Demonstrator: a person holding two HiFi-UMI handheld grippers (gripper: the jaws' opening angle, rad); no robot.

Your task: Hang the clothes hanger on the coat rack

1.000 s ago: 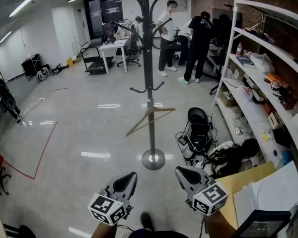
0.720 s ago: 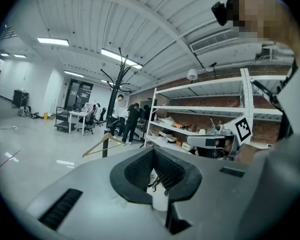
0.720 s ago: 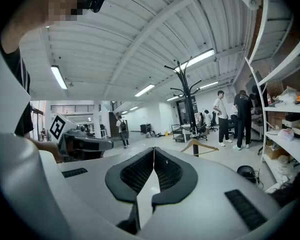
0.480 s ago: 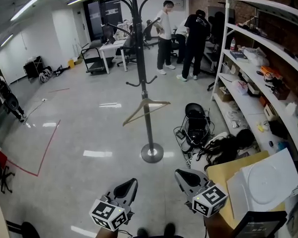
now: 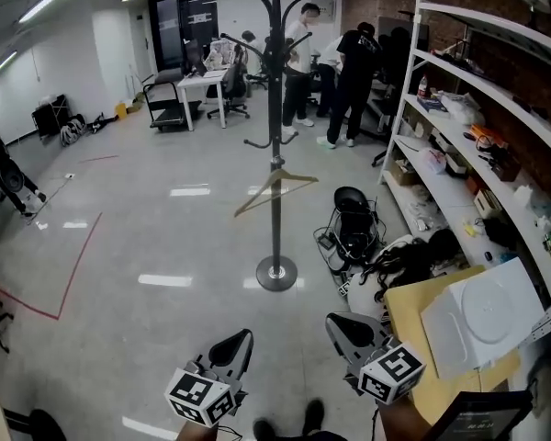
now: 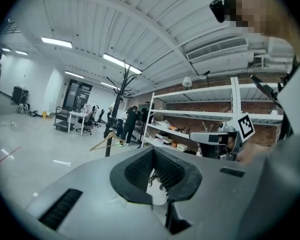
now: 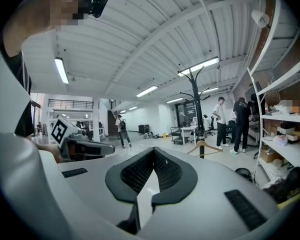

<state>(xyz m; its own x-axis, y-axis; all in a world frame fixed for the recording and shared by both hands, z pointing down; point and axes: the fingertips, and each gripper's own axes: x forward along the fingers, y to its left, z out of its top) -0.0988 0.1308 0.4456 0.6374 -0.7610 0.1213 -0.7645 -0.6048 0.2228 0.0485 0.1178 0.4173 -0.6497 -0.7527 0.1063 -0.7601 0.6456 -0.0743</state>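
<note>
The black coat rack (image 5: 275, 108) stands in mid-floor on a round base. A wooden clothes hanger (image 5: 275, 189) hangs on one of its low hooks, about halfway up the pole. Both grippers are low in the head view, well short of the rack. My left gripper (image 5: 243, 338) is shut with nothing in it, and my right gripper (image 5: 336, 323) is also shut and empty. The left gripper view shows the hanger (image 6: 101, 142) and rack (image 6: 119, 109) far beyond the closed jaws (image 6: 152, 151). In the right gripper view the hanger (image 7: 205, 146) sits past the closed jaws (image 7: 154, 151).
White shelving (image 5: 459, 145) with clutter runs along the right wall. A cardboard sheet (image 5: 432, 338) with a white board lies at lower right. Black bags and cables (image 5: 367, 242) lie on the floor right of the rack base. People (image 5: 349, 72), a desk and chairs are behind.
The rack and hanger have become smaller and sit farther off in the head view as I backed away. Both grippers stay shut and empty at the same spot in the view.
</note>
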